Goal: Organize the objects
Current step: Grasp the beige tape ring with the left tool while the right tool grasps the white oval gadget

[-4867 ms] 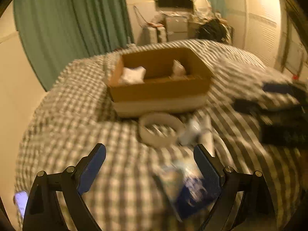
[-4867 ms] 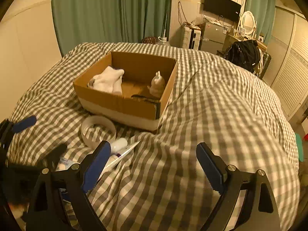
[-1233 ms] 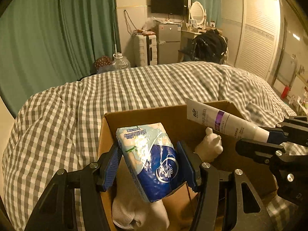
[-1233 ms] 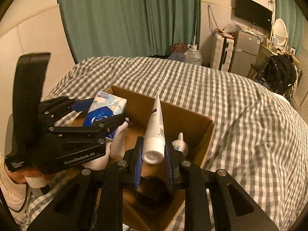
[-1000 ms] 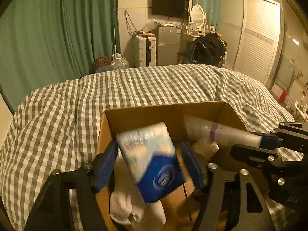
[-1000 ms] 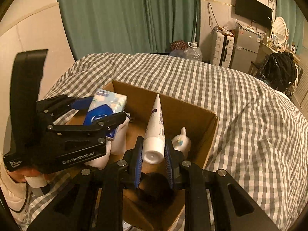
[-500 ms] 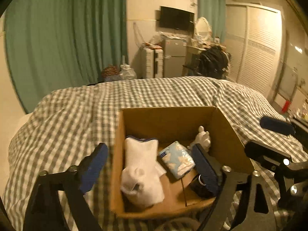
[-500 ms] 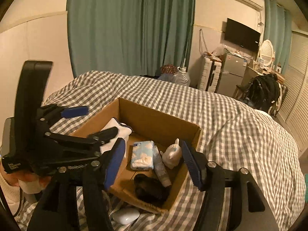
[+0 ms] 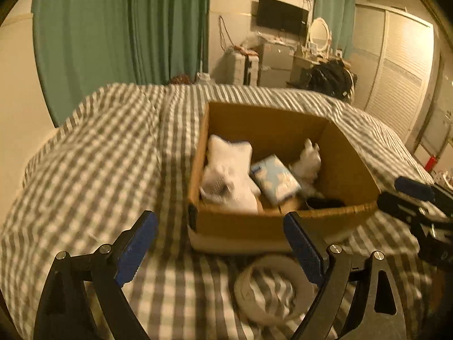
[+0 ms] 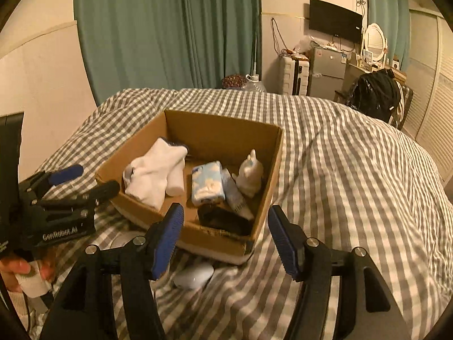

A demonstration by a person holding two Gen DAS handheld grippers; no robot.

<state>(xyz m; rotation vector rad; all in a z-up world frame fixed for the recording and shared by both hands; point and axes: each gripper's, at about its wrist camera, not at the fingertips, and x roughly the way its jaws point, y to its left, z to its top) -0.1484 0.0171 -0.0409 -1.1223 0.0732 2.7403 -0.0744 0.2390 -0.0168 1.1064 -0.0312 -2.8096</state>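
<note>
A cardboard box (image 10: 276, 153) sits on the checked bed (image 10: 354, 187); it also shows in the left wrist view (image 9: 351, 153). Inside lie white socks (image 10: 154, 170), a blue tissue pack (image 10: 206, 182), a white tube (image 10: 236, 195), a white figurine (image 10: 250, 171) and a dark object (image 10: 223, 218). A white tape ring (image 9: 273, 286) lies in front of the box, under my left gripper (image 9: 223, 249), which is open and empty. A white mouse (image 10: 194, 279) lies by the box's near corner. My right gripper (image 10: 226, 238) is open and empty, just short of the box.
Green curtains (image 10: 170, 28) hang behind the bed. A fridge, suitcase and cluttered desk (image 10: 328, 68) stand at the far wall, with a black bag (image 10: 373, 93) beside them. Louvred wardrobe doors (image 9: 396, 85) are at the right.
Both grippers let go over the box: the tissue pack and the tube now lie inside. Both grippers have opened and pulled back toward me; the tape ring and mouse have come into view.
</note>
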